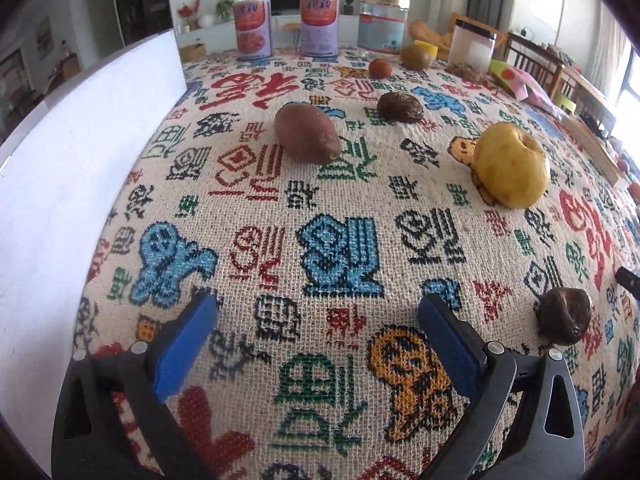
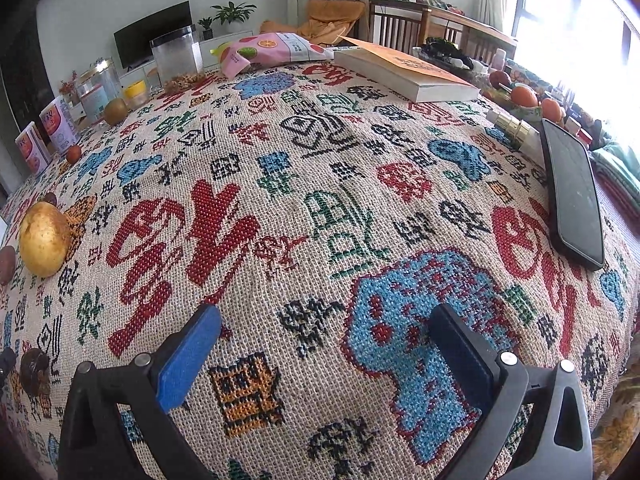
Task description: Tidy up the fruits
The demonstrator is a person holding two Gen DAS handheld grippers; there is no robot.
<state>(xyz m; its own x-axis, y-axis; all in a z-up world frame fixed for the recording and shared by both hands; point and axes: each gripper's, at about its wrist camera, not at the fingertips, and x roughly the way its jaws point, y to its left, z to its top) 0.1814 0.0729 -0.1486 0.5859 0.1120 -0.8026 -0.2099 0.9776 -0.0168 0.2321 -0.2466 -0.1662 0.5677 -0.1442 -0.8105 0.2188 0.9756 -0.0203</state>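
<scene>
My left gripper [image 1: 316, 312] is open and empty, low over the patterned tablecloth [image 1: 340, 248]. Ahead lie a reddish sweet potato [image 1: 306, 132], a dark wrinkled fruit [image 1: 400, 107], a yellow pear [image 1: 510, 165] at the right, and another dark wrinkled fruit [image 1: 565, 314] near my right finger. A small brown fruit [image 1: 379, 68] and a kiwi [image 1: 414, 56] lie further back. My right gripper [image 2: 324, 320] is open and empty over bare cloth. The pear [image 2: 44, 238] and a dark fruit [image 2: 36, 370] show at its far left.
A white board [image 1: 80, 168] stands at the table's left. Two cans [image 1: 288, 26] and jars [image 1: 382, 24] line the far edge. A book [image 2: 404, 70], a snack bag [image 2: 272, 50], a phone [image 2: 572, 192] and a bowl of oranges [image 2: 528, 98] lie to the right.
</scene>
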